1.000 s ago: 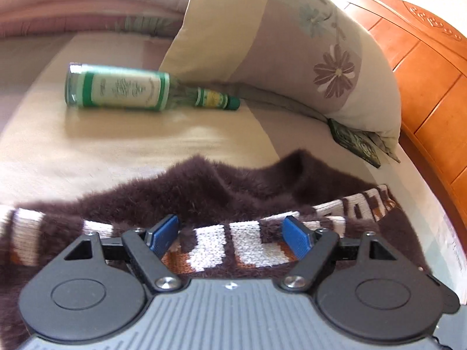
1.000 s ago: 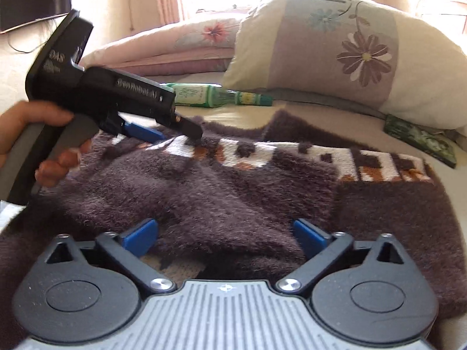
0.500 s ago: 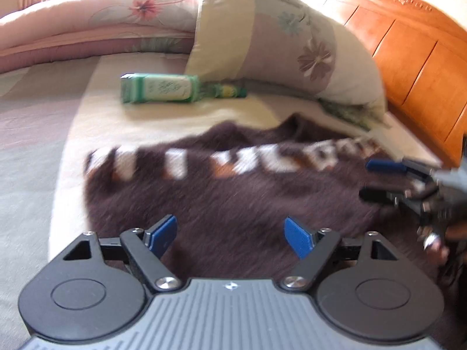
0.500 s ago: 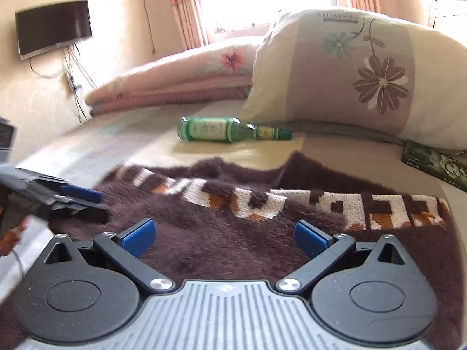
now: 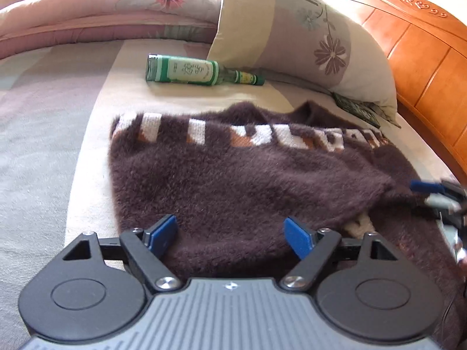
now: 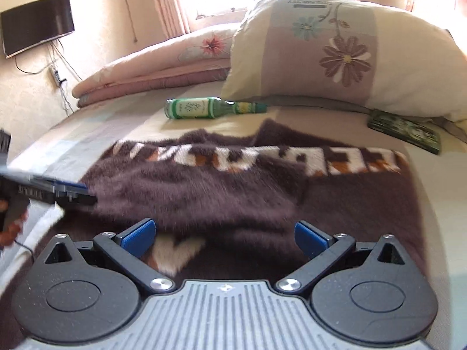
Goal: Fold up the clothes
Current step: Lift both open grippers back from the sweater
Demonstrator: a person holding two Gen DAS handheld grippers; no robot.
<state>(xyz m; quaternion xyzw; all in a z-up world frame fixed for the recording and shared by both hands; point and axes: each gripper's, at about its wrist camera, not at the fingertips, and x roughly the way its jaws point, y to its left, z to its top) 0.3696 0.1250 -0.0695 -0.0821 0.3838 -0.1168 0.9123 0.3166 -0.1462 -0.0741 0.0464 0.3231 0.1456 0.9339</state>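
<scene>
Both tools wide, nothing gripped: left tool [image 5: 230,233], right tool [image 6: 226,237] over brown sweater [image 5: 248,180] on bed [image 5: 43,145]; bottle [image 5: 189,71] beside pillow [image 5: 306,29].

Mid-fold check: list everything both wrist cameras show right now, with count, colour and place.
sweater: 1, dark brown, white-orange lettering, spread on bed
bottle: 1, green, lying beyond sweater
pillow: 1, cream-mauve, floral, behind bottle
quilt: 1, pink, folded, far side
flat packet: 1, dark green, beside pillow
headboard: 1, orange wood
TV: 1, black, on wall
curtains: pink, at window
left gripper: black, blue pads, open over sweater
right gripper: same, open over sweater
</scene>
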